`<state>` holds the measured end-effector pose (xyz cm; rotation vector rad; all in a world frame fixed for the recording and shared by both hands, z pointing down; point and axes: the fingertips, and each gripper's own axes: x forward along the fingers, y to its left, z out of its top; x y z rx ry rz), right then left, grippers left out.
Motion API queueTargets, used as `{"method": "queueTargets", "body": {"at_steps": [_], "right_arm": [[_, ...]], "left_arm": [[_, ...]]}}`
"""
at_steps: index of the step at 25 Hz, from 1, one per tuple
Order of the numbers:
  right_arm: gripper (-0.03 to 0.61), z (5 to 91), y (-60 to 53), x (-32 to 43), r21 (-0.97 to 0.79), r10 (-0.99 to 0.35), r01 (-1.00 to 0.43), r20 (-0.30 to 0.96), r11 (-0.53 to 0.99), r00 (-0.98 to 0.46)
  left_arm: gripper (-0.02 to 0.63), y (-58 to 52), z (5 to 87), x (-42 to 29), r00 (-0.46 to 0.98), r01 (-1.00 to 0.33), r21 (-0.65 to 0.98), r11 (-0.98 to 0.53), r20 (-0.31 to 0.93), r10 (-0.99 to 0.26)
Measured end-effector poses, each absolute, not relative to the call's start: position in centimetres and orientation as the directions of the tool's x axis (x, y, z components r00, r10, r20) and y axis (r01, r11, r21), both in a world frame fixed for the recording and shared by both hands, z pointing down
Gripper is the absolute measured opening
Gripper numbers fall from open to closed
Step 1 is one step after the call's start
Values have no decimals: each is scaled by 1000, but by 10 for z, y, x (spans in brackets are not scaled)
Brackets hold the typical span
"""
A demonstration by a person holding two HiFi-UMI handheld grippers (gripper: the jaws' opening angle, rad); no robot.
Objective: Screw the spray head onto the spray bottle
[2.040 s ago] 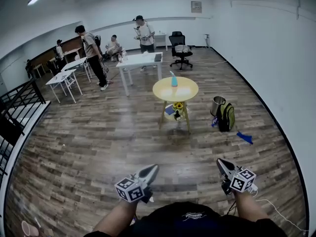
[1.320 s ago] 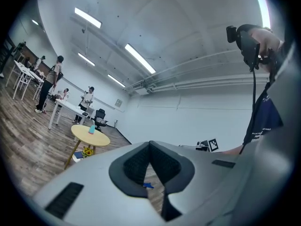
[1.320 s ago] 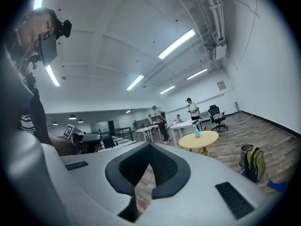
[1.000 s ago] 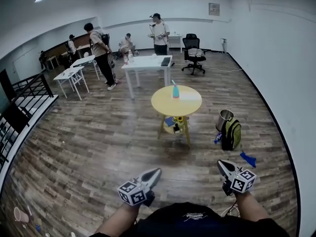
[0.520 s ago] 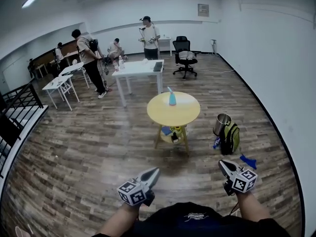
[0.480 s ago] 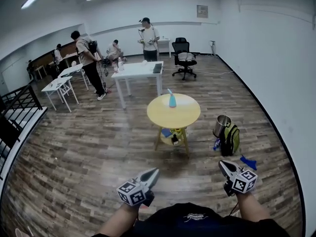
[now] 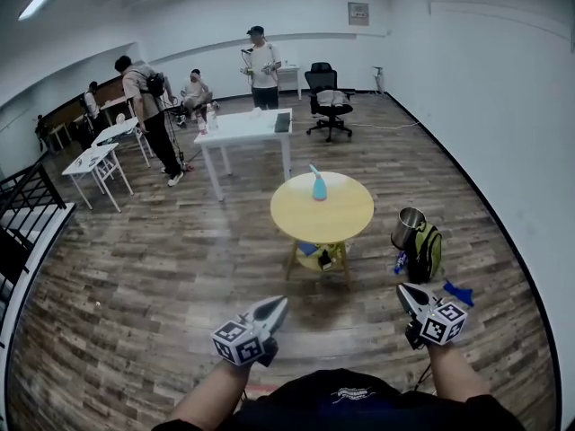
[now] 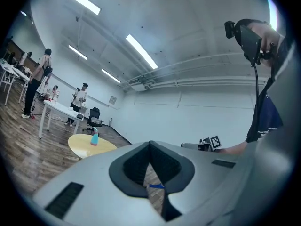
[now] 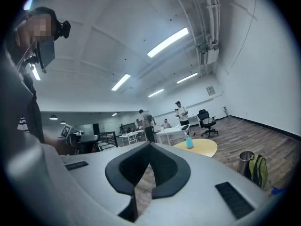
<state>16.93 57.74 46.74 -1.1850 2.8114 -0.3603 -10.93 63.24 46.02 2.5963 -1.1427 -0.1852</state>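
Yellow table [image 7: 346, 215] with blue spray bottle [image 7: 319, 188]

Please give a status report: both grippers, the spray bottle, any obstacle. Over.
Both shut, empty: left hand-held gripper, right hand-held gripper. Upright spray bottle on yellow table, well ahead, untouched. Beside that table, right side: backpack, metal bin.

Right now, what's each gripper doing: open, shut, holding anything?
Left gripper: shut, nothing between the jaws.
Right gripper: shut, nothing between the jaws.
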Motion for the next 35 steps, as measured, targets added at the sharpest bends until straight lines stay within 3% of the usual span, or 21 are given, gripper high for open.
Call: {"method": "queueTargets", "body": {"at_steps": [22, 35], "right_arm": [[21, 459, 289, 280, -228, -561, -555, 46, 800, -827], [21, 489, 173, 213, -254, -582, -581, 80, 773, -809]], "left_arm": [[5, 395, 458, 29, 546, -780, 350, -519, -24, -837], [5, 269, 482, -44, 566, -760, 382, -526, -11, -824]]}}
